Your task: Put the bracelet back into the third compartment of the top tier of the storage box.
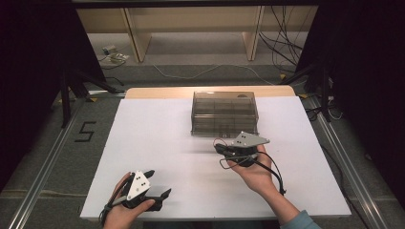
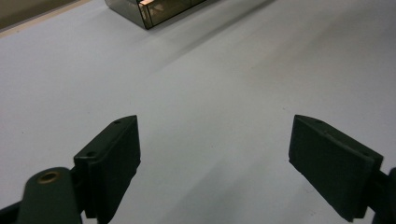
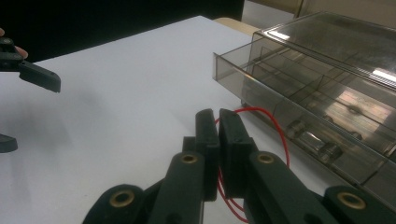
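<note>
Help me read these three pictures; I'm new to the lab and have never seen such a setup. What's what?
No robot here: a person holds a hand tool with two black jaws in each hand. One camera looks down on the white table; the other two ride on the tools, looking along their jaws. The left gripper is open above bare table. The right gripper is shut on a thin red wire, beside a smoky clear plastic organizer box with compartments and a drawer slightly pulled out.

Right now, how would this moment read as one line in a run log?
left gripper: open, empty, above white table | right gripper: shut on red wire | clear compartment box: closed, beside right gripper
</note>
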### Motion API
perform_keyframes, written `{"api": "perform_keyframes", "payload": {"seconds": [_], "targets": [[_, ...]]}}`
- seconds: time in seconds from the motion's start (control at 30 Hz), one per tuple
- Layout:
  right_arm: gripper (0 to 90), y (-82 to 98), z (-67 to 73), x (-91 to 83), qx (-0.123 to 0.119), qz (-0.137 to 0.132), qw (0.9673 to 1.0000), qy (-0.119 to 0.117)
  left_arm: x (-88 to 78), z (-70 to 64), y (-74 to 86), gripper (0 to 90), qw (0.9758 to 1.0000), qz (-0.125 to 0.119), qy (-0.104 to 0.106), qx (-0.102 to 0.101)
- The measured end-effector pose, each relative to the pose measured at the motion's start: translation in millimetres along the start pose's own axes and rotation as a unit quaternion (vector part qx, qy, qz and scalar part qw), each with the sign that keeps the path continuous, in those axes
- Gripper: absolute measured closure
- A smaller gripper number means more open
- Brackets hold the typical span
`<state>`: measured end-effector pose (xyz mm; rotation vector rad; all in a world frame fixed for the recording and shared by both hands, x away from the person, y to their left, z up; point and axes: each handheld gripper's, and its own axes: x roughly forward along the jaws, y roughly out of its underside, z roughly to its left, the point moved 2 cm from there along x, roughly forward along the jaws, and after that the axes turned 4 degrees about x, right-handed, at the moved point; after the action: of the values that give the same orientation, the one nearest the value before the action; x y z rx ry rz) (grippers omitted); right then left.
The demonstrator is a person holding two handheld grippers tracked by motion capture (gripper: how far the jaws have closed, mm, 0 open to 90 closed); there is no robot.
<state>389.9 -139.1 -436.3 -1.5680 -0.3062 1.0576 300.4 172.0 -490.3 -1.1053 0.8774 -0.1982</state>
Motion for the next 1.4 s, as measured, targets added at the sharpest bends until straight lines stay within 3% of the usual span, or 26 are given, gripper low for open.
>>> {"api": "perform_keyframes", "payload": {"seconds": [1.4], "targets": [[87.3,-7.5,-12.3,-7.3,0.009,-0.015,0.9997,0.016,1.4,2.6,0.1,16.6,0.9999,-0.001,-0.010,-0.011]]}}
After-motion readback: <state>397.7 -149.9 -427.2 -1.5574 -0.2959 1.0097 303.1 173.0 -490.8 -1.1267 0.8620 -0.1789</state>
